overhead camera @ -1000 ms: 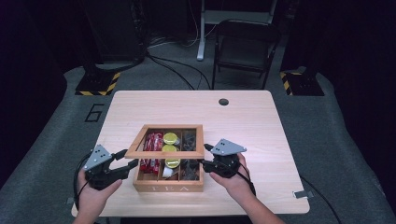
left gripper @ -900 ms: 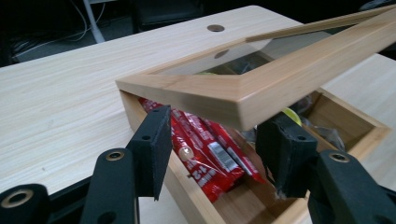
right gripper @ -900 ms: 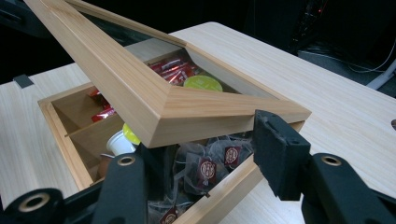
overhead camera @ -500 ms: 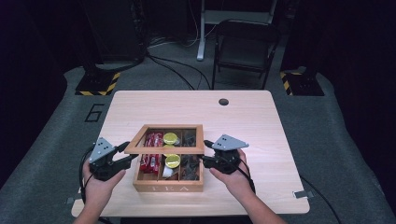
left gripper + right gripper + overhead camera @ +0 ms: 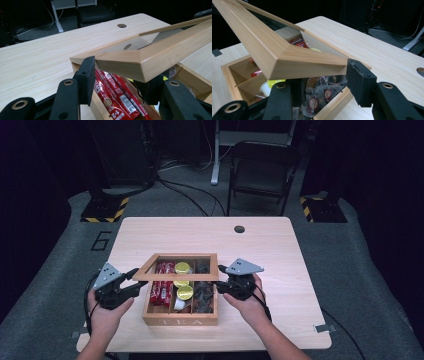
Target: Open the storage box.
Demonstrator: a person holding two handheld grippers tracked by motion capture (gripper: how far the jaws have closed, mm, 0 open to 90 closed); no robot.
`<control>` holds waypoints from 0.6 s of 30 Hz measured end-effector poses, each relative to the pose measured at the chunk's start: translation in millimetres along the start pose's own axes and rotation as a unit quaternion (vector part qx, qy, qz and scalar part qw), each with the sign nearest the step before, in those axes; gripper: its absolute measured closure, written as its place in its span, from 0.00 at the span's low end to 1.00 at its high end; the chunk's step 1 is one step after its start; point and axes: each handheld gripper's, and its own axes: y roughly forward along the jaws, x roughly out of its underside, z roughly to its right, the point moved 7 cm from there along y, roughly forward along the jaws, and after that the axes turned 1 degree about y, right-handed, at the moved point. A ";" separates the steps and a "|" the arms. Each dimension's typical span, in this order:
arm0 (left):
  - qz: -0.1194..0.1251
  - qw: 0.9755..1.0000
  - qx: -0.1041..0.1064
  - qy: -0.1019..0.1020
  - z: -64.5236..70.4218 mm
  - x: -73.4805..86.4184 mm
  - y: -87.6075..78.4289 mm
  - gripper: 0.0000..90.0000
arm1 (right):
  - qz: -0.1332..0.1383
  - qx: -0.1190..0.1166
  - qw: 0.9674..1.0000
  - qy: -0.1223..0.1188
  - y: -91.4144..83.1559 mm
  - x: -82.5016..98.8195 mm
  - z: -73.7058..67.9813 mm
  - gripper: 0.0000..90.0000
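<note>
I have the lid [image 5: 176, 268] of the wooden box [image 5: 181, 314] lifted by its two front corners, one gripper on each. It hangs tilted in the middle of the high view, its front edge raised above the open box, which sits at the lower centre of the table [image 5: 280, 245].

My left gripper [image 5: 134, 279] has just been closing, and in the left gripper view its pads [image 5: 86, 75] straddle the lid's corner [image 5: 117, 62], one on the side face and one under the frame. They look snug, though I cannot tell how firmly they bite. My right gripper [image 5: 223, 278] has also just been closing, and in the right gripper view one pad [image 5: 359, 82] sits against the end of the corner [image 5: 307, 62] while the other is tucked beneath, so I read it as gripping the lid too.

The risk is that both holds are on bare corners of smooth wood. If one side slips, the lid would drop on the red packets [image 5: 162, 287], yellow cups [image 5: 184, 292] and dark tea bags [image 5: 202, 292] below. Raising one hand faster than the other could twist the frame, strain its glass pane [image 5: 140, 42] or drag the whole box across the table.
</note>
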 end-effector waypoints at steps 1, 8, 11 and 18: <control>-0.001 1.000 0.001 0.000 -0.9 -2.4 0.3 0.59 | 0.000 0.002 1.000 0.000 0.2 -0.5 0.4 0.59; 0.002 1.000 -0.001 -0.007 -4.3 -13.2 2.4 0.59 | 0.007 0.010 1.000 -0.005 4.9 -8.2 7.4 0.60; 0.003 1.000 0.000 -0.007 -6.2 -17.5 3.5 0.60 | 0.011 0.013 1.000 0.002 7.4 -10.0 9.9 0.60; -0.001 1.000 0.001 -0.005 -8.8 -23.8 5.1 0.60 | -0.003 0.020 1.000 0.010 17.4 -9.3 19.8 0.64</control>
